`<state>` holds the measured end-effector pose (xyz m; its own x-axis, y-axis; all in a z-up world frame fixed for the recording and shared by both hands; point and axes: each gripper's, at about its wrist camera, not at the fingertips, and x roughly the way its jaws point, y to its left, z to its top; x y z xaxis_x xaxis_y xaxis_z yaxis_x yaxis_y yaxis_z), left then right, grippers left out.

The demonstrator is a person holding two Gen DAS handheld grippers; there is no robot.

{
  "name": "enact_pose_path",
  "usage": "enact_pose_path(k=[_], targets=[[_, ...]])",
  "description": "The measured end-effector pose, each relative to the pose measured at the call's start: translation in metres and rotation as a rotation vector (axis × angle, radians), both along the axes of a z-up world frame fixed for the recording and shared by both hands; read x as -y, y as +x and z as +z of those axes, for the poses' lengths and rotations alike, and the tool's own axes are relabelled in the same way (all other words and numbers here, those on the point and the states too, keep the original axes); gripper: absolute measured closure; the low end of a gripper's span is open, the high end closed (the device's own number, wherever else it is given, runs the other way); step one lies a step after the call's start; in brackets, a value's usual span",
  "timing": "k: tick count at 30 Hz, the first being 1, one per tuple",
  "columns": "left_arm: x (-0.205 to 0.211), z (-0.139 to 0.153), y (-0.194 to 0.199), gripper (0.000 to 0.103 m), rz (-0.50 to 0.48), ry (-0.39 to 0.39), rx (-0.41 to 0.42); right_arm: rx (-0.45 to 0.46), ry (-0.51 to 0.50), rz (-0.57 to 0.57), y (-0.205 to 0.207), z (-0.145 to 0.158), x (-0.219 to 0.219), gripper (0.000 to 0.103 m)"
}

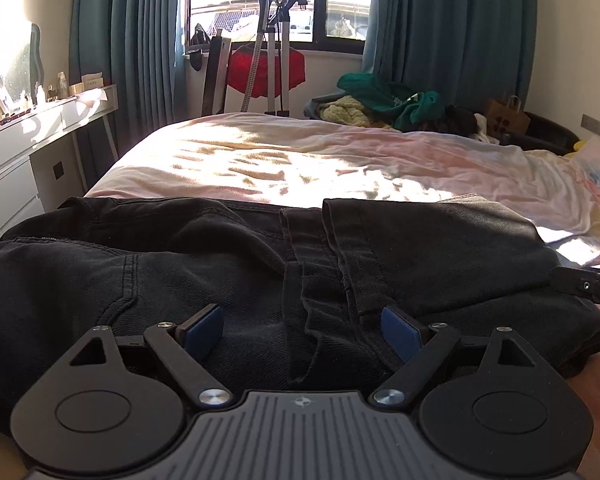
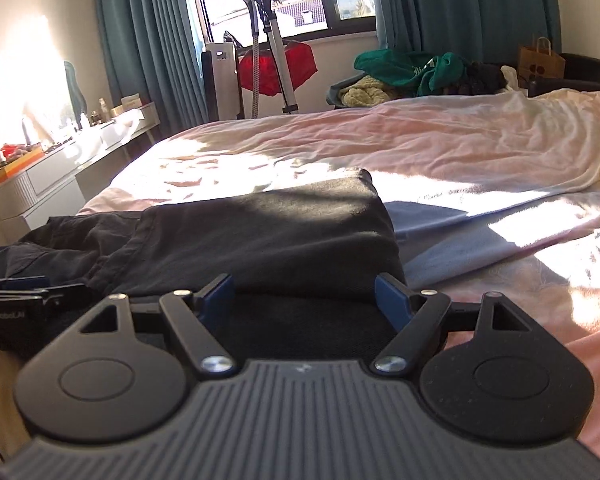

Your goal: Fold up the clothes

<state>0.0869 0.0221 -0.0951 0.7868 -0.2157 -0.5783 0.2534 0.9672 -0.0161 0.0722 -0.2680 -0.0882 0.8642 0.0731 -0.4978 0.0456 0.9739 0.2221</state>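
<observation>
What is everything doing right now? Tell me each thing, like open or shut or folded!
Left gripper: open, over the jeans.
Right gripper: open, at the jeans' folded end.
Jeans: partly folded, lying on the bed.
Bed: covered by a wrinkled sheet.
Curtains: pulled open.
Clothes pile: unfolded, heaped.
Paper bag: standing upright.

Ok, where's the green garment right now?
The green garment lies on the laundry pile past the far edge of the bed, right of the window, in both views; neither gripper is near it.
</observation>
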Motion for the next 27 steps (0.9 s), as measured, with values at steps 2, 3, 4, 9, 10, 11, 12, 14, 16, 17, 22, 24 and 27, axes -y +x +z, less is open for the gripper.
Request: enact_pose_path(k=[2, 3, 4, 9, 10, 11, 12, 14, 16, 17, 22, 24, 27], targets=[[-0.002, 0.001, -0.001, 0.015, 0.000, 0.013, 0.007, -0.023, -0.005, 0.012, 0.002, -0.007, -0.002, 0.023], [-0.002, 0.002, -0.002, 0.015, 0.000, 0.023, 0.011, -0.027, 0.000, 0.012, 0.002, -0.008, -0.002, 0.023], [-0.005, 0.004, -0.003, 0.015, 0.011, 0.030, 0.014, -0.031, 0.018, 0.010, 0.003, -0.009, 0.000, 0.023], [-0.045, 0.037, -0.018, 0.014, 0.106, -0.036, -0.008, -0.037, 0.054, 0.012, 0.002, -0.009, 0.004, 0.023], [-0.055, 0.045, -0.022, 0.012, 0.123, -0.057, -0.015, -0.038, 0.049, 0.013, 0.002, -0.009, 0.004, 0.023], [-0.066, 0.054, -0.025, 0.012, 0.140, -0.078, -0.022, -0.038, 0.048, 0.013, 0.001, -0.008, 0.004, 0.023], [-0.078, 0.061, -0.029, 0.012, 0.164, -0.099, -0.028, -0.038, 0.047, 0.013, 0.001, -0.008, 0.003, 0.023], [-0.109, 0.068, -0.039, 0.010, 0.233, -0.166, -0.047, -0.042, 0.050, 0.010, 0.000, -0.007, 0.004, 0.024], [-0.146, 0.066, -0.052, 0.009, 0.320, -0.279, -0.075, -0.046, 0.051, 0.003, -0.001, -0.005, 0.004, 0.025], [-0.164, 0.061, -0.055, 0.009, 0.370, -0.362, -0.102, -0.048, 0.049, 0.000, -0.002, -0.005, 0.004, 0.025], [-0.238, 0.034, -0.063, 0.008, 0.581, -0.853, -0.173, -0.059, 0.040, -0.013, -0.003, -0.003, 0.002, 0.025], [-0.253, 0.023, -0.062, 0.007, 0.624, -0.967, -0.170, -0.061, 0.040, -0.014, -0.004, -0.002, 0.003, 0.025], [-0.266, 0.004, -0.053, 0.007, 0.703, -1.037, -0.217, -0.067, 0.054, -0.025, -0.005, -0.002, 0.004, 0.025]])
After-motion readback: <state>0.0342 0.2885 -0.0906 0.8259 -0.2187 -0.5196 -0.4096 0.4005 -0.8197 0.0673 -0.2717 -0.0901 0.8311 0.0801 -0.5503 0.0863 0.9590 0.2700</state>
